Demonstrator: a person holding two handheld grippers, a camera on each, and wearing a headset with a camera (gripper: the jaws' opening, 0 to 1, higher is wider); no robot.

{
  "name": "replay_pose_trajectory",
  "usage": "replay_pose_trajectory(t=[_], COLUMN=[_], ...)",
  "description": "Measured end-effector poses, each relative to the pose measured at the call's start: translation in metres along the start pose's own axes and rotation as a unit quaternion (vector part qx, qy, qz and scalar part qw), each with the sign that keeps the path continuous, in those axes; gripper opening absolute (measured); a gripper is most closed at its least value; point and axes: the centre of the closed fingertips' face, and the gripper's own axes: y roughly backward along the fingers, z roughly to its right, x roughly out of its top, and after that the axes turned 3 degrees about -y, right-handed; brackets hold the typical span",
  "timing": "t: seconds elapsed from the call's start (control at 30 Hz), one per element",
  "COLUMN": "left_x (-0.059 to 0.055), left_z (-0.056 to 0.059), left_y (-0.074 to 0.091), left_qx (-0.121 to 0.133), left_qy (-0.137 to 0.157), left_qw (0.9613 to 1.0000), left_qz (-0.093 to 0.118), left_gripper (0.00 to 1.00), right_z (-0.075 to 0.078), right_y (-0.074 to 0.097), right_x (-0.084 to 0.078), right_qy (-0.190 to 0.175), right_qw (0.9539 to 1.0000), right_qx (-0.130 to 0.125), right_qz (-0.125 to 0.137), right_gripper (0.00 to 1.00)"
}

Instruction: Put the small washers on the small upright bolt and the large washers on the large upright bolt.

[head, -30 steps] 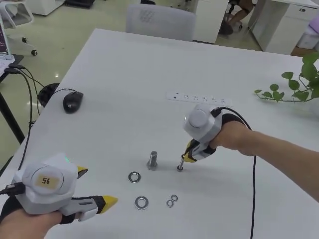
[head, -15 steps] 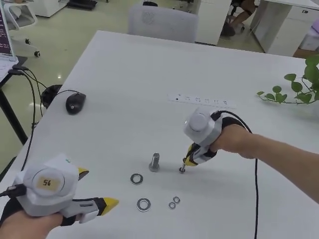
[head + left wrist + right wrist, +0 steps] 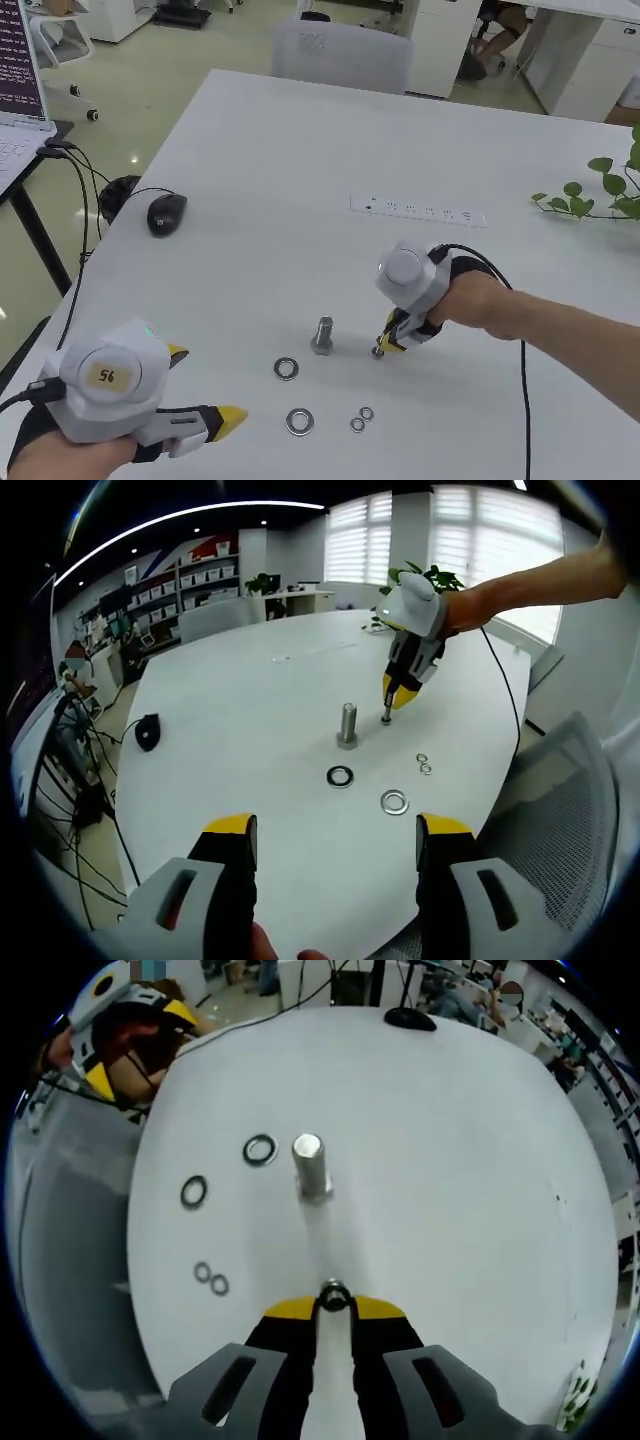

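**Steel washer at the small bolt's top**

White counter (image 3: pixel 250 200) is carrying both bolts, standing upright side by side near the middle. The large bolt (image 3: pixel 322 336) is standing on the left and the small bolt (image 3: pixel 378 351) just right of it. The right gripper (image 3: pixel 385 345) is pointing down at the small bolt, its jaws clenching a small washer (image 3: pixel 334 1296) right at the bolt's tip.

Two large washers are lying flat on the near side of the large bolt. One large washer (image 3: pixel 286 368) is lying just left of the large bolt, and the other (image 3: pixel 300 421) is lying nearer still. Two loose small washers are lying close together on the near side of the small bolt, one (image 3: pixel 367 413) just beyond the other (image 3: pixel 357 424).

The left gripper (image 3: pixel 206 384) is hovering at the near left, jaws spread wide and holding nothing, apart from every washer.

A mouse (image 3: pixel 166 213) is sitting far left, and a power strip (image 3: pixel 417 211) is lying beyond the bolts.
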Motion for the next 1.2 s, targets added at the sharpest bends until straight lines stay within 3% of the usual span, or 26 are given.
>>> replay_pose_trajectory(t=[0.43, 0.77, 0.93, 1.2], left_x=[-0.004, -0.004, -0.001, 0.0], left_z=[-0.005, -0.004, 0.0, 0.003], left_y=[0.005, 0.005, 0.003, 0.001], left_qx=[0.007, 0.008, 0.004, -0.001], left_qy=[0.003, 0.004, 0.0, -0.004], left_qw=[1.0, 1.0, 1.0, 1.0], left_qz=[-0.004, -0.003, -0.002, -0.001], left_gripper=[0.64, 0.64, 0.64, 0.64], right_z=[0.0, 0.004, 0.005, -0.012], right_y=[-0.02, -0.009, -0.001, 0.006], right_x=[-0.011, -0.015, -0.027, -0.048], right_qy=[-0.011, -0.03, -0.048, -0.066], right_qw=[0.9999, 0.9994, 0.9986, 0.9975], right_qx=[0.001, -0.01, -0.016, -0.012], right_qz=[-0.009, 0.009, 0.015, 0.021], right_gripper=[0.13, 0.15, 0.17, 0.18])
